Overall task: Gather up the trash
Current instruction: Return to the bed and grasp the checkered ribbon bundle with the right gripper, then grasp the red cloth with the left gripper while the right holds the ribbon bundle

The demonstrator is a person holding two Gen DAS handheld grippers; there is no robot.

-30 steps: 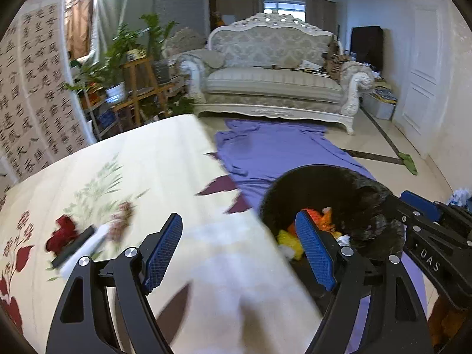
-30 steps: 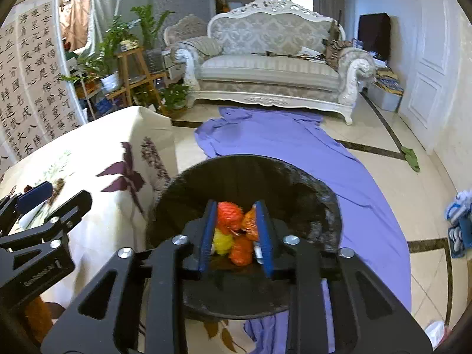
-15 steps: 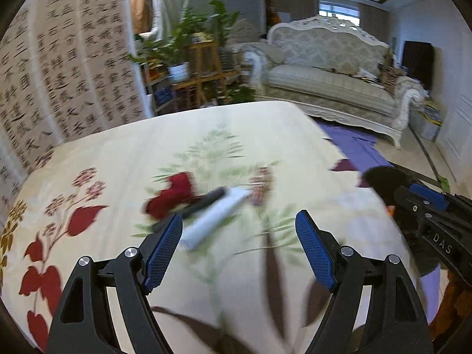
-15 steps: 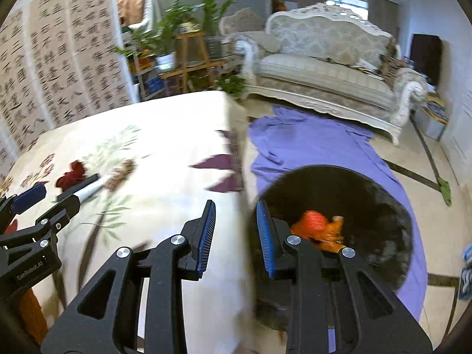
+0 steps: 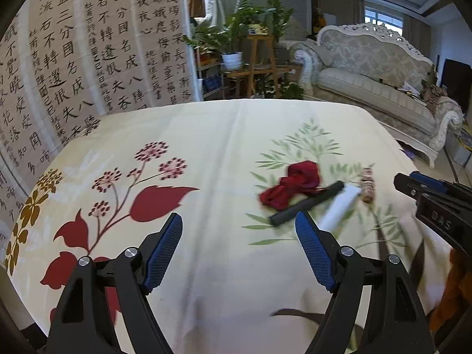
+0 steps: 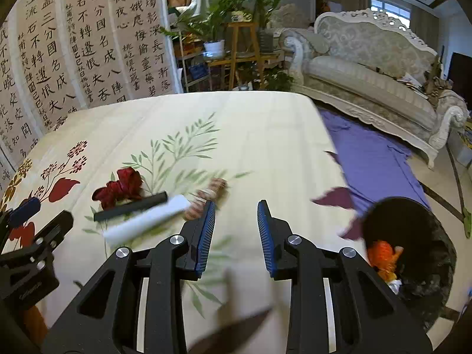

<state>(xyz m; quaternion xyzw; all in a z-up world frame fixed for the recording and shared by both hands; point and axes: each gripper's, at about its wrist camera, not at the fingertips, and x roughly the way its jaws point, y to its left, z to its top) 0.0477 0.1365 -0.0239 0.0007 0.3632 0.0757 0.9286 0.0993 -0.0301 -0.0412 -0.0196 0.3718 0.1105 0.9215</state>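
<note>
On the cream flowered tablecloth point(image 5: 224, 147) lie a crumpled red scrap point(image 5: 295, 183), a black stick point(image 5: 306, 203), a white roll point(image 5: 339, 206) and a brown patterned wrapper point(image 5: 367, 184), close together. My left gripper point(image 5: 239, 224) hangs wide open and empty, just short and left of them. In the right wrist view the same scrap point(image 6: 118, 188), stick point(image 6: 131, 206), roll point(image 6: 147, 221) and wrapper point(image 6: 206, 197) lie left of my right gripper point(image 6: 236, 209), whose fingers stand a narrow gap apart with nothing between. The black trash bin point(image 6: 419, 230) holds orange trash point(image 6: 383, 256).
The bin stands on the floor off the table's right edge, on a purple cloth point(image 6: 371, 153). Behind are a pale sofa point(image 6: 368, 70), a wooden plant stand point(image 6: 242, 53) and a calligraphy screen point(image 6: 73, 44) along the table's left side.
Both grippers have swung left from over the bin to over the table. The four items now sit near the fingertips, and the bin has slid to the right edge of view.
</note>
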